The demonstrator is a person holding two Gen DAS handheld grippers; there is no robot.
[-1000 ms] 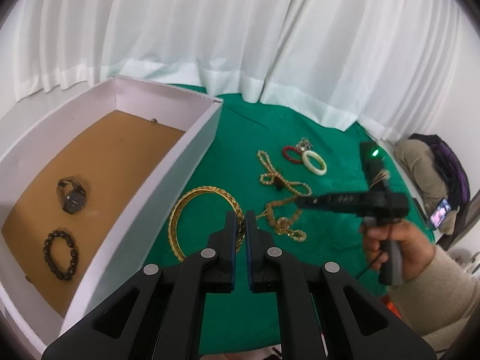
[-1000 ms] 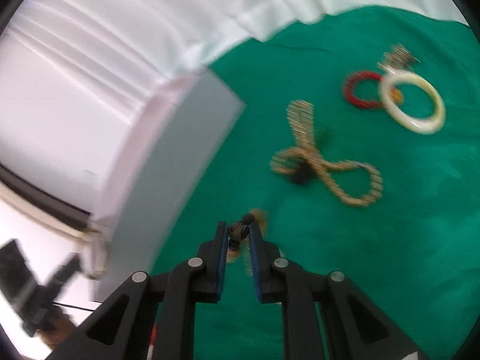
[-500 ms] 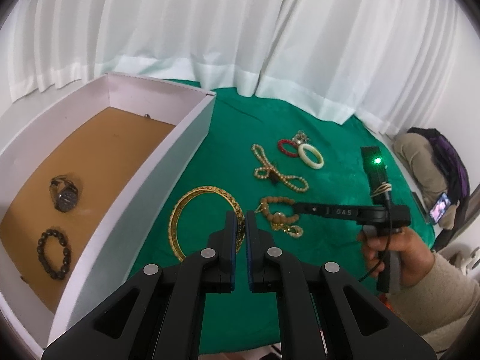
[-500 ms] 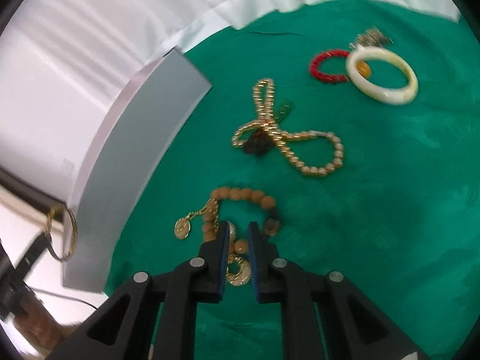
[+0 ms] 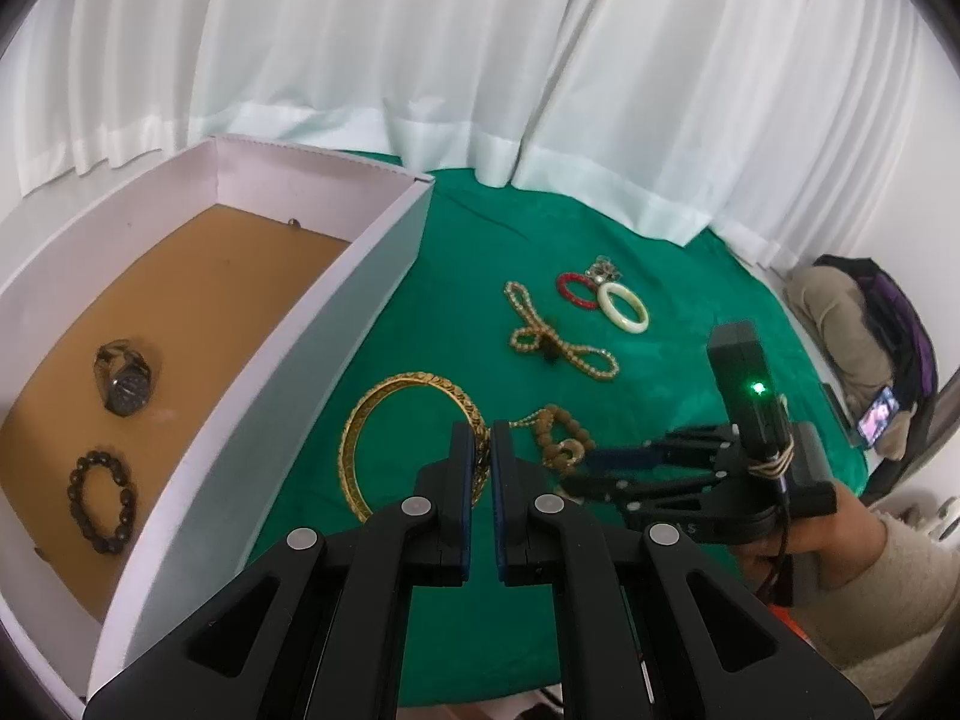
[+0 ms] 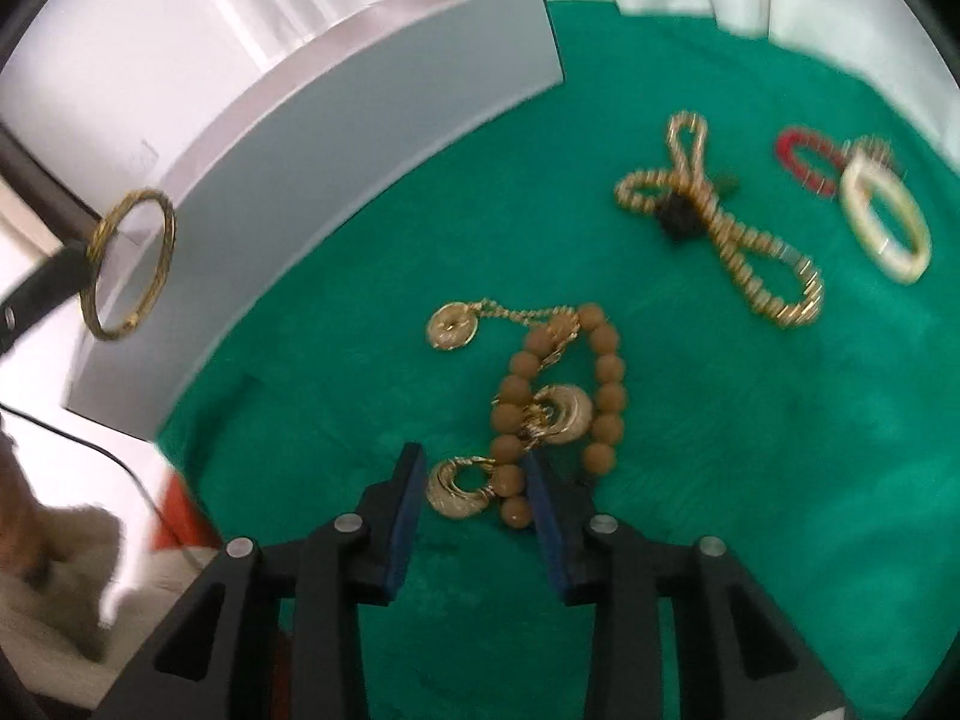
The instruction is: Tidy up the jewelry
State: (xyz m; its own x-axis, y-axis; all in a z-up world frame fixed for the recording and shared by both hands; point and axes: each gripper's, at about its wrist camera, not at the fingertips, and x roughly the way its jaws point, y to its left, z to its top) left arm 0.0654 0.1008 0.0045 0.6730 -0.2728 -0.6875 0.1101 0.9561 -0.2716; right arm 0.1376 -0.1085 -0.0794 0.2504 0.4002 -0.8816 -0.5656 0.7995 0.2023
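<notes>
A: Step in hand? Left gripper, fingers clamped on gold bangle, held clear of green worktop, just right of white box. Right gripper, fingers opening, apart around near end of brown bead bracelet and gold chain; pads not pressing.

B: Next move? Probably carrying bangle left over box wall, then release beside watch and black bracelet. Right fingers need lowering and closing on beads without snagging chain.

A: View differences? Left view alone shows box floor and contents. Right view alone shows bangle hanging free at box's outer wall, plus tangle of chain discs through bead loop.

B: Remaining? Gold bead strand, red bracelet, white bangle, all far right on cloth.
</notes>
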